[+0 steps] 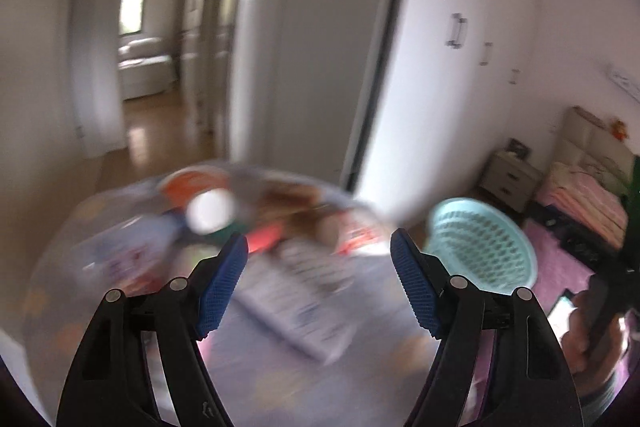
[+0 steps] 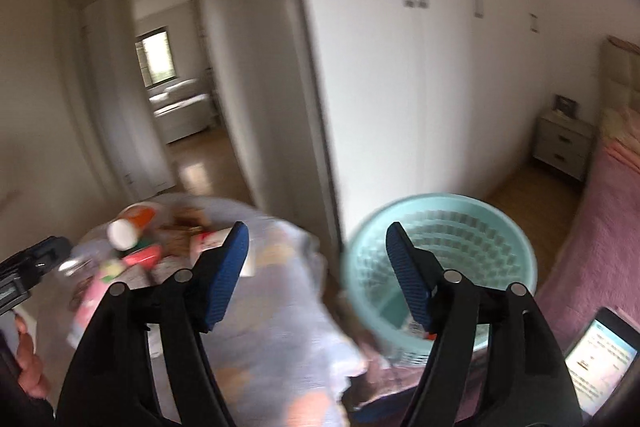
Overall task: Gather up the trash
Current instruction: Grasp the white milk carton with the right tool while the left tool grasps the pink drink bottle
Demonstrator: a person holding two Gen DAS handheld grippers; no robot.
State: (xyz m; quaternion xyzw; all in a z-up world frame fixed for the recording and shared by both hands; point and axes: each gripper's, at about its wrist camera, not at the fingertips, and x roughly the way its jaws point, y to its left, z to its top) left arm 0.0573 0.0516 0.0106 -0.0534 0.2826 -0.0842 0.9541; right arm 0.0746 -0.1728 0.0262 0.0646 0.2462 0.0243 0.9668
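Blurred trash lies on a round table under a lilac patterned cloth (image 1: 280,367): an orange-and-white cup (image 1: 204,199), brown scraps (image 1: 292,203), a red packet (image 1: 262,239) and a flat printed wrapper (image 1: 304,299). My left gripper (image 1: 320,251) hovers open over this pile with nothing between its blue pads. A teal mesh basket (image 1: 480,247) stands to the right of the table. My right gripper (image 2: 316,239) is open and empty, between the table's cloth (image 2: 276,307) and the basket (image 2: 440,223). The cup (image 2: 128,227) shows at the left. A wrapper (image 2: 416,327) lies inside the basket.
White wardrobe doors (image 2: 420,67) rise behind the basket, and an open doorway (image 2: 172,87) leads to another room. A pink bed (image 2: 600,227) and a nightstand (image 2: 564,143) are on the right. A lit phone (image 2: 600,359) lies at the lower right.
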